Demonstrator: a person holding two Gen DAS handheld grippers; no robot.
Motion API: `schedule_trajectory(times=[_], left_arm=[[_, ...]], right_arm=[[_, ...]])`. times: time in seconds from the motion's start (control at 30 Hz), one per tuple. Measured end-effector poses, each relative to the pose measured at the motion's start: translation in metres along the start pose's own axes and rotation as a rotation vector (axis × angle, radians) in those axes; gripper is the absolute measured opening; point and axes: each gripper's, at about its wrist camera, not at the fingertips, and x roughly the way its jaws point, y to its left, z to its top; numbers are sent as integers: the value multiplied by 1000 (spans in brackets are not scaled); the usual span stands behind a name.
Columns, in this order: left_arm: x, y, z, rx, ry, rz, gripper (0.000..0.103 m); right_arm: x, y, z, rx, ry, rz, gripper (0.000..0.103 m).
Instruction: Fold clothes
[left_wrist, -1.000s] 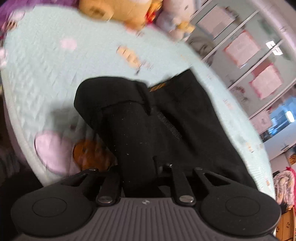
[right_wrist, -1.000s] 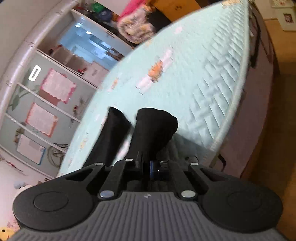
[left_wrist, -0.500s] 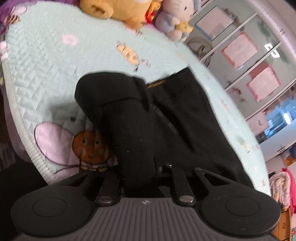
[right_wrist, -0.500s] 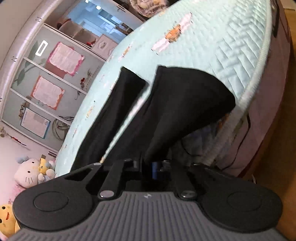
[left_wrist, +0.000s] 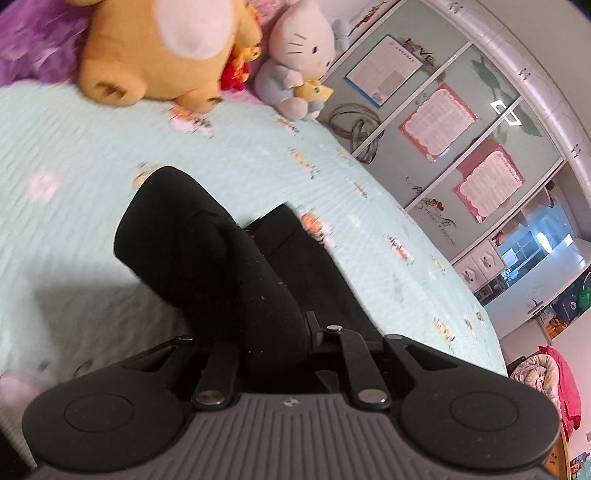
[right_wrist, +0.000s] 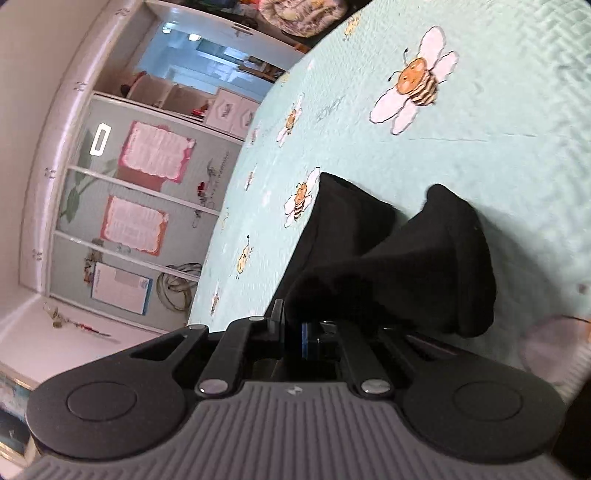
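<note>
A black garment (left_wrist: 229, 258), seemingly trousers, lies partly folded on a mint quilted bed cover (left_wrist: 66, 155). My left gripper (left_wrist: 275, 332) is shut on a raised fold of the garment; the cloth bulges up over its fingertips and hides them. In the right wrist view the same black garment (right_wrist: 413, 258) is bunched and lifted, and my right gripper (right_wrist: 314, 328) is shut on its edge. The cloth drapes rightward from those jaws.
A tan plush bear (left_wrist: 159, 48) and a white cat plush (left_wrist: 295, 59) sit at the head of the bed. Glass cabinet doors (left_wrist: 461, 122) with pink papers run along the far side. Bee prints (right_wrist: 417, 81) dot the bed cover (right_wrist: 517, 129).
Both grippers carried their held cloth further over the bed, away from its edge. The garment's raised folds now sit over the mint cover, and the plush toys have come closer in the left view.
</note>
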Motion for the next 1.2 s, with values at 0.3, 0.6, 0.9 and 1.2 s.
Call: schedule_trajectory(times=[0.3, 0.6, 0.9, 1.2], left_arm=[[110, -72, 48, 65, 3, 49, 13], [254, -107, 54, 120, 103, 172, 15], [295, -68, 66, 10, 217, 158, 43], [242, -77, 98, 44, 102, 142, 50]], right_arm=[[102, 38, 44, 105, 29, -45, 6], [224, 23, 68, 178, 87, -192, 11], [252, -4, 100, 266, 128, -159, 31], [182, 16, 106, 180, 7, 55, 46]])
